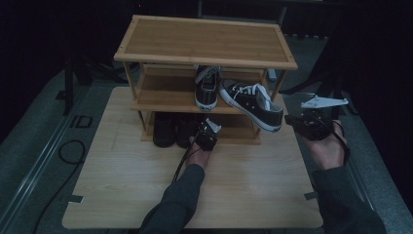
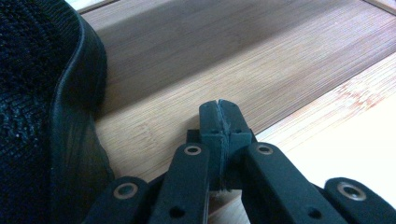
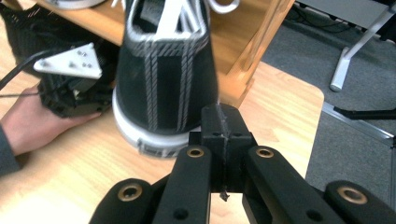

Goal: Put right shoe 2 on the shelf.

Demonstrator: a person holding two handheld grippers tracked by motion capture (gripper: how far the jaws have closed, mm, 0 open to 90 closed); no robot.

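Right gripper (image 3: pixel 223 116) jaws pressing together, empty | left gripper (image 2: pixel 219 114) likewise, idling by black shoes (image 1: pixel 170 129) | sneaker (image 1: pixel 253 105) overhanging middle shelf (image 1: pixel 160 100) at gripper's 12 o'clock | risk: nudging heel, sneaker tipping off.

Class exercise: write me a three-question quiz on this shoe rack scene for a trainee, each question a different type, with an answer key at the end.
1. True or false: the right gripper has its jaws clamped on the heel of the overhanging sneaker.
2. Which level of the rack holds the two black-and-white sneakers? A) top shelf B) middle shelf C) bottom shelf
3. Fill in: the left gripper sits at the bottom shelf beside a pair of ____ shoes.

Key
1. False: the jaws are shut with nothing between them, just behind the heel.
2. B; the upright sneaker stands there too.
3. Black.
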